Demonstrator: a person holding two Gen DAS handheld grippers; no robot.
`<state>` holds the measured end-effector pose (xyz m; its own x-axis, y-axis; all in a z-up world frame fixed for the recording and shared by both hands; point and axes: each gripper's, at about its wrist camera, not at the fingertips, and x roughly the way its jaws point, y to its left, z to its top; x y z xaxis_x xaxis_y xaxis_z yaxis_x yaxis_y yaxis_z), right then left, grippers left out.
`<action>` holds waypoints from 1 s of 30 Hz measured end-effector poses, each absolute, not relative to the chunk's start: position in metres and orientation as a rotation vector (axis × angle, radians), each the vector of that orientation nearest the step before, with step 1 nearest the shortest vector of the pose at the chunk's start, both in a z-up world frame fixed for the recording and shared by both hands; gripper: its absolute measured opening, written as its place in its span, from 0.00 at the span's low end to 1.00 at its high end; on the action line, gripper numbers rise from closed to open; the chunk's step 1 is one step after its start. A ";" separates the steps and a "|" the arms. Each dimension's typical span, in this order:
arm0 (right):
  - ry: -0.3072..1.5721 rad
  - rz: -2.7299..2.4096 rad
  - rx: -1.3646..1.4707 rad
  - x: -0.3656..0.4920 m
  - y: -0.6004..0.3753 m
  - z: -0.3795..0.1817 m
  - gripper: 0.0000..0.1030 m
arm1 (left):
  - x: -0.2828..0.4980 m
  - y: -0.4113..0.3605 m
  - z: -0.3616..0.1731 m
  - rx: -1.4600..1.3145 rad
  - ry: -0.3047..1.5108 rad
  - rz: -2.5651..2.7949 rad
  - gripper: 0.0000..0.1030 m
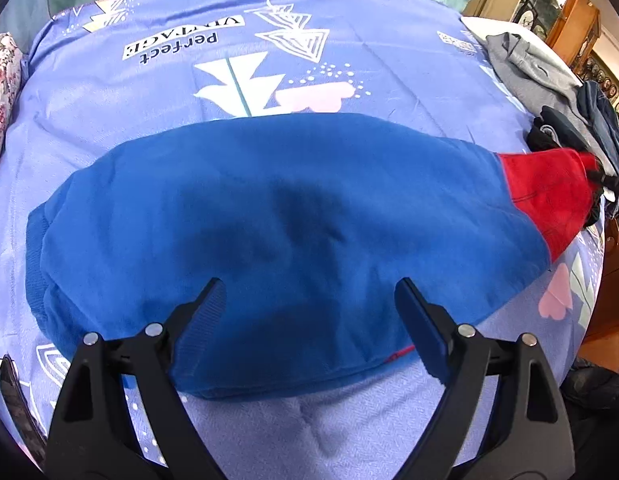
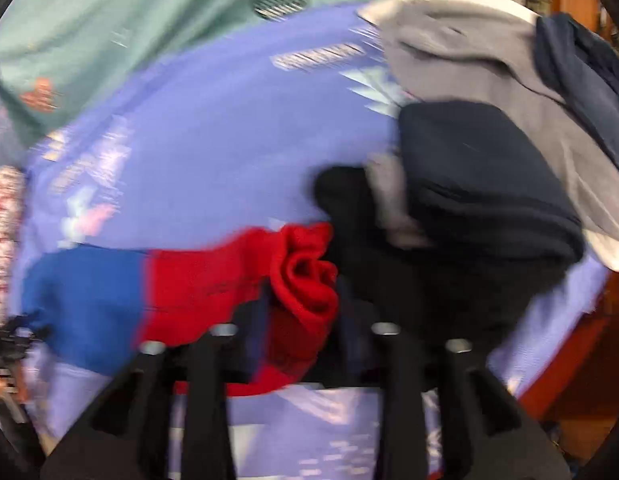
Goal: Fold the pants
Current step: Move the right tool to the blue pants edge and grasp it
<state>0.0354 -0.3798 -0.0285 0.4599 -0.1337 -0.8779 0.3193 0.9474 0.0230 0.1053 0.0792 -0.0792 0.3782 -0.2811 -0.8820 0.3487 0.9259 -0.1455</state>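
Left gripper (image 1: 309, 296) hovers wide open over blue pants (image 1: 269, 232), folded lengthwise across a printed lilac bedsheet (image 1: 349, 60). Right gripper (image 2: 301, 320) (view badly blurred) has jaws parted around the bunched red cuff (image 2: 305, 276); grip not discernible. Grey and dark clothes pile (image 2: 489, 160) lies just beside the cuff.

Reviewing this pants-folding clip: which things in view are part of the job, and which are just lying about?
Part of the job:
- blue and red pants, lying flat on the bedsheet
- left gripper, open above the pants
- right gripper, at the red cuff

Lying about:
- grey garment
- dark clothes
- floral pillow
- printed bedsheet
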 end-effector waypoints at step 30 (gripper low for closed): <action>1.133 0.374 0.234 0.187 -0.223 -0.050 0.40 | 0.120 0.056 -0.068 0.043 1.187 -0.439 0.85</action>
<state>0.1867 -0.2229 -0.0499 0.3722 0.4054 -0.8350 -0.1710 0.9141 0.3676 0.1202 0.0555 -0.0680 0.3010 -0.3083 -0.9024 0.3529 0.9151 -0.1950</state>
